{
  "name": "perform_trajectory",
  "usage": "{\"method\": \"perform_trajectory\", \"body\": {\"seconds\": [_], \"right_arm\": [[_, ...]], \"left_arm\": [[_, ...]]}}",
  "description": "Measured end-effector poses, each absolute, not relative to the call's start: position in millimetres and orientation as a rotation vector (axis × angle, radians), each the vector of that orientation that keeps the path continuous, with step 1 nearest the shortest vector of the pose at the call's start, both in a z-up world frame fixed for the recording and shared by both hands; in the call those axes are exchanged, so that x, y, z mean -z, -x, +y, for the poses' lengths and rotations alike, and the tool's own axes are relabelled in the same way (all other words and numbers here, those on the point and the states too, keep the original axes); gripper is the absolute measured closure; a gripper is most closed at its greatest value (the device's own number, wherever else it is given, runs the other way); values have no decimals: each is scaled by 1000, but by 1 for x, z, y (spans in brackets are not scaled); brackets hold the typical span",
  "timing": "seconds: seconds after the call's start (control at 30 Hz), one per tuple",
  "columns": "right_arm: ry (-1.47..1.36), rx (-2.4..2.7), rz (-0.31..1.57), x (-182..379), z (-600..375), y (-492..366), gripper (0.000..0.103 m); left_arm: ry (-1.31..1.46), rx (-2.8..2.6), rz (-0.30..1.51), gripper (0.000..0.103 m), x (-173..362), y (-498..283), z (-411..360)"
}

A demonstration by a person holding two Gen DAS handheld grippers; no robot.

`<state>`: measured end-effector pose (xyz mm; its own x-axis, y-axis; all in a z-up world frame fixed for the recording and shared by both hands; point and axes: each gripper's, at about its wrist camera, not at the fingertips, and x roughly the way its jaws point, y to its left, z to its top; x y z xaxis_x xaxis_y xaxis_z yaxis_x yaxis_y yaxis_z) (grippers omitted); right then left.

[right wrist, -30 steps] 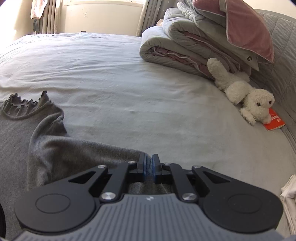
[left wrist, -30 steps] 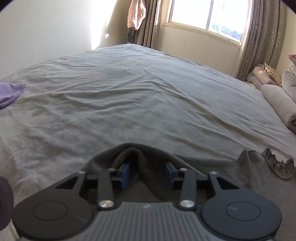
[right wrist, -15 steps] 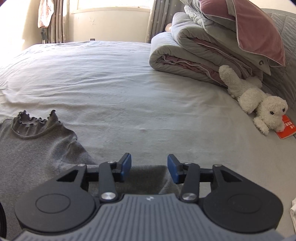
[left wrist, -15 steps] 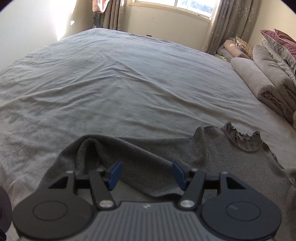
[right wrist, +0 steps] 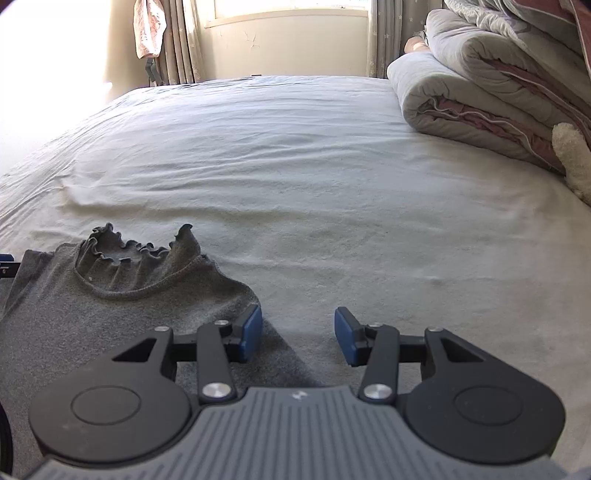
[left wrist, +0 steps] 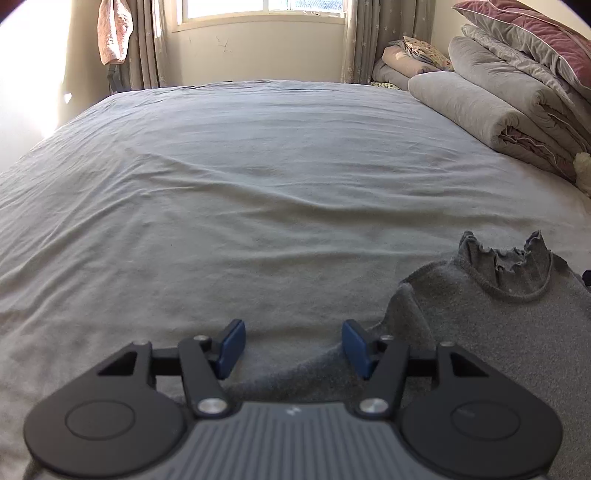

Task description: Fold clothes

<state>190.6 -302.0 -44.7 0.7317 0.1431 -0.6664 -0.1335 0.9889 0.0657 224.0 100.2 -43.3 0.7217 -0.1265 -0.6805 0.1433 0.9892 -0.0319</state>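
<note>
A grey knit top [left wrist: 498,325] with a ruffled collar [left wrist: 502,258] lies flat on the grey bedsheet [left wrist: 258,192]. In the left wrist view it fills the lower right, and my left gripper [left wrist: 293,347] stands open at its left shoulder edge with only sheet and a strip of sleeve between the blue pads. In the right wrist view the same top [right wrist: 92,317] spreads at the lower left, ruffled collar [right wrist: 136,251] uppermost. My right gripper [right wrist: 298,338] is open at the top's right edge, its left pad over the fabric, holding nothing.
Rolled grey quilts [right wrist: 480,92] and pink-edged pillows [left wrist: 535,40] are stacked along the right side of the bed. A white plush toy [right wrist: 572,158] lies against them. Curtains and a window [left wrist: 258,11] stand beyond the far edge. The wide sheet ahead is wrinkled.
Both grippers let go of the grey top: the right opened from shut on fabric, the left dropped the sleeve. Both swung towards the window, and the top now lies flatter.
</note>
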Motion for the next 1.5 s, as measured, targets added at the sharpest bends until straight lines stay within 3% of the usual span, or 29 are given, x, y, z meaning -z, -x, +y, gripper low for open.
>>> {"method": "perform_trajectory", "body": {"seconds": [0.13,0.2,0.23,0.3,0.33,0.53,0.73,0.83,0.9,1.03,1.07,1.17,1.37,1.43,1.5], "right_arm": [[-43,-171,700,50,-298,-192,56],[-37,-182,685,51,-293,-192,56],[-20,-181,679,51,-290,-191,60],[15,-180,665,51,-283,-188,91],[31,-179,658,51,-280,-187,93],[105,-137,603,51,-274,-180,96],[142,-119,634,59,-275,-187,96],[75,-129,623,52,-283,-181,91],[32,-119,605,44,-287,-173,80],[40,-133,574,29,-284,-153,71],[47,-145,567,25,-281,-148,64],[48,-205,565,21,-261,-138,56],[63,-294,660,48,-214,-128,45],[123,-281,653,58,-208,-118,31],[136,-267,643,60,-215,-110,18]], "left_arm": [[-21,200,731,50,45,-217,100],[-26,223,725,63,47,-212,98],[-26,232,724,68,47,-209,97],[-18,256,731,96,46,-206,95],[-23,260,730,99,46,-203,93],[-127,56,611,100,43,-188,88],[-186,1,633,99,53,-195,83],[-145,-11,637,88,45,-195,86],[-123,-35,612,70,36,-188,84],[-71,8,542,55,18,-169,73],[-48,36,527,48,14,-165,67],[8,127,508,31,11,-155,44],[-40,241,596,25,48,-145,0],[-75,249,601,22,56,-138,-1],[-72,232,624,8,55,-135,6]]}}
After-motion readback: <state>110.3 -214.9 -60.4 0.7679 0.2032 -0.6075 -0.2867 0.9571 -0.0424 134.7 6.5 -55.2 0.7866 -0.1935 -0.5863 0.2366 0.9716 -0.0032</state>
